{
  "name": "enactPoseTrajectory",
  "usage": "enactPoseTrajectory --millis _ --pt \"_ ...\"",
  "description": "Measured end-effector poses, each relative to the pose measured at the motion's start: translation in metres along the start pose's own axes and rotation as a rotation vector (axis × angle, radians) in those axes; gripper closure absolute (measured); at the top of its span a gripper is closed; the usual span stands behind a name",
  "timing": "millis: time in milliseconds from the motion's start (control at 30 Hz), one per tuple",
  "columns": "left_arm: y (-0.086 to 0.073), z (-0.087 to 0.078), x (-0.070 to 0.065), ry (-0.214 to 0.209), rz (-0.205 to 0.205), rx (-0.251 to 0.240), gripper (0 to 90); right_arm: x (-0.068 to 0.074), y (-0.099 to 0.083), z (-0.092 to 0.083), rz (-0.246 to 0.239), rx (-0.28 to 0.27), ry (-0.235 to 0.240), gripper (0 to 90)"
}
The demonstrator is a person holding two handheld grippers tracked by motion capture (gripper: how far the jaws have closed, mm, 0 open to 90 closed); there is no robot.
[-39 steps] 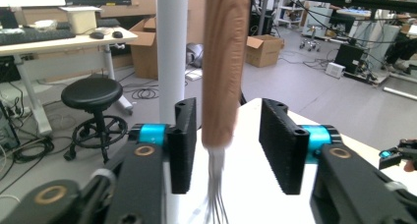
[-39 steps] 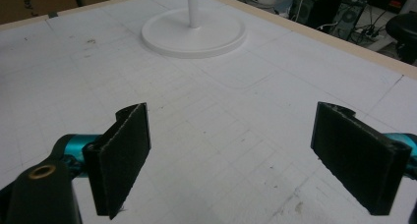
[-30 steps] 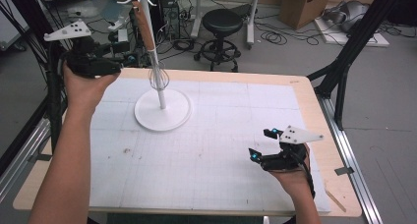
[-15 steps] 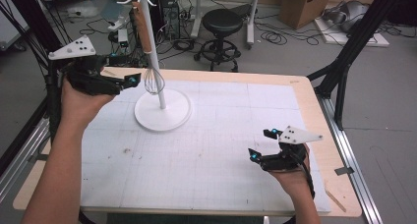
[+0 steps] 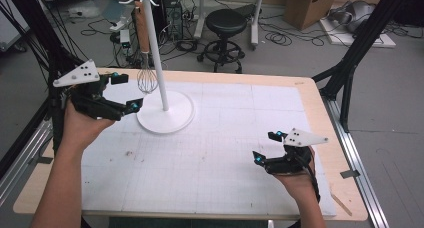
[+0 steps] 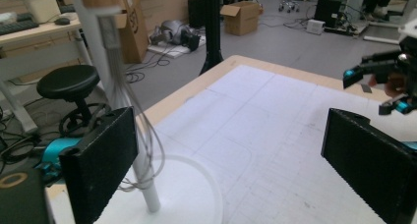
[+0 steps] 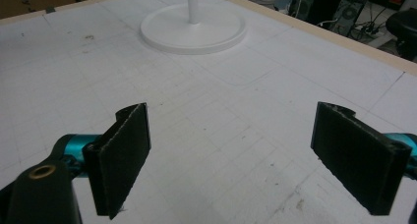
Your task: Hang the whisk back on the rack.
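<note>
A white stand with a tall pole and a round base is at the back left of the table. A whisk with a wooden handle hangs from a hook at its top, wire head down beside the pole. My left gripper is open just left of the whisk's head, holding nothing. In the left gripper view the whisk's wires and the pole rise by the left jaw of that gripper. My right gripper rests low at the front right, open and holding nothing. Its view looks past the right gripper to the stand's base.
A white gridded mat covers the wooden table. On the floor beyond the table are a black stool, cardboard boxes and cables. A black frame leg stands at the table's right edge.
My left gripper has drawn back from the far left corner toward the near side. The whisk's head has swung left of the pole. The right gripper has stayed put.
</note>
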State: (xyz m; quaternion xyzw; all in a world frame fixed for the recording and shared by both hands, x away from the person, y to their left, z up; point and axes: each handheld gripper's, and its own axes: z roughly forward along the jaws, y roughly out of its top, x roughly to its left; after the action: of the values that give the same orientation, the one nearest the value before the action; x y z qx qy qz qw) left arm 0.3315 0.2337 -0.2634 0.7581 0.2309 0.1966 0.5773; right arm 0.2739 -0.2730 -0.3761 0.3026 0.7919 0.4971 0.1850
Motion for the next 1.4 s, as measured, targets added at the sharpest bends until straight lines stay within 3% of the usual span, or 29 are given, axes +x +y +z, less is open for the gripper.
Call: enactPoseTrajectory --millis 100,400,467,867,1167,1400 --pt "-0.012 0.001 -0.003 0.004 0.005 0.019 6.8 0.000 0.000 0.001 -0.006 -0.001 0.002 14.0" --pt "-0.049 0.005 -0.009 -0.023 -0.039 0.033 5.4 0.000 0.000 0.001 -0.001 0.005 0.003 14.0" --pt "-0.056 0.007 -0.012 -0.026 -0.047 0.041 1.6 0.000 -0.001 0.001 0.002 0.006 0.002 14.0" --pt "-0.089 0.002 -0.020 -0.039 -0.076 0.039 1.6 -0.003 -0.003 0.004 0.001 0.012 0.005 14.0" --pt "-0.101 0.001 -0.021 -0.043 -0.085 0.056 1.6 -0.007 -0.003 0.001 0.012 -0.003 0.010 14.0" --pt "-0.104 0.006 -0.023 -0.039 -0.068 0.079 1.6 -0.012 -0.005 0.005 0.033 -0.006 0.021 14.0"
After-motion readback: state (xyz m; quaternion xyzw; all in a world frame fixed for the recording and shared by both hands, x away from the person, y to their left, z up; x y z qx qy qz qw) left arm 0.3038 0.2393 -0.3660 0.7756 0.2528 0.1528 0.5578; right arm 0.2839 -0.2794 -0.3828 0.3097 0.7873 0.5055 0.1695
